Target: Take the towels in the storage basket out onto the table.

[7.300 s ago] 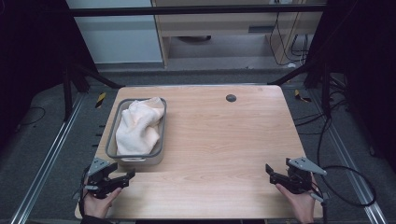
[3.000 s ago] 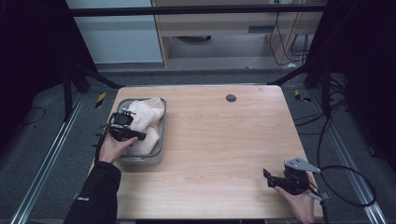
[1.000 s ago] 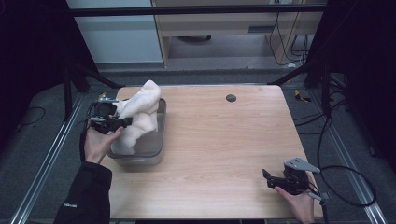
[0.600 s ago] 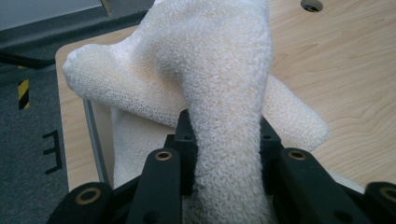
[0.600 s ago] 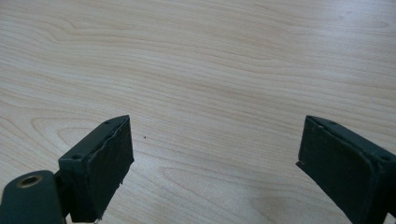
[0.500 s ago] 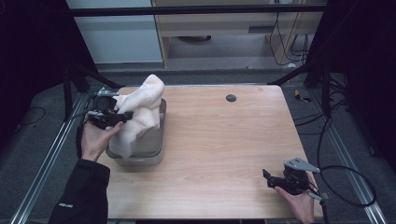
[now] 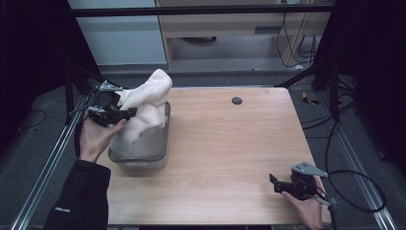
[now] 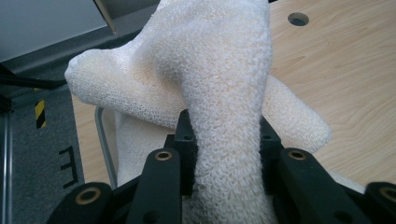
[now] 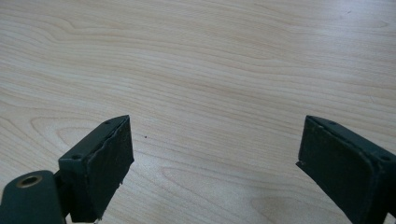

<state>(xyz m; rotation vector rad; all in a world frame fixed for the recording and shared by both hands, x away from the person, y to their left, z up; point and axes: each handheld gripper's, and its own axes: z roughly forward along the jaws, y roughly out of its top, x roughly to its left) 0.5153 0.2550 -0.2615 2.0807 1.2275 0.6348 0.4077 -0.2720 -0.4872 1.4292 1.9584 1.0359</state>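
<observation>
While my left gripper (image 7: pixel 125 113) pinches a thick fold of the white towel (image 7: pixel 143 103), I see the cloth drawn up into a peak above the grey tray (image 7: pixel 163 152) at the left side of the table (image 7: pixel 230 153). From the left gripper view, both black jaws press against the towel (image 8: pixel 224 93) from either side, terry cloth bulging out above and below them, so that tool is clamped on fabric. Lower folds of the towel hang down into the tray, whose rim shows on its near and right edges. My left hand (image 7: pixel 95 136) sits just left of the tray, over the table's edge. At the near right corner, my right gripper (image 7: pixel 277 184) rests low over bare wood, jaws spread wide with nothing between them (image 9: pixel 212 154). A small dark hole (image 7: pixel 236 100) marks the far middle of the tabletop.
</observation>
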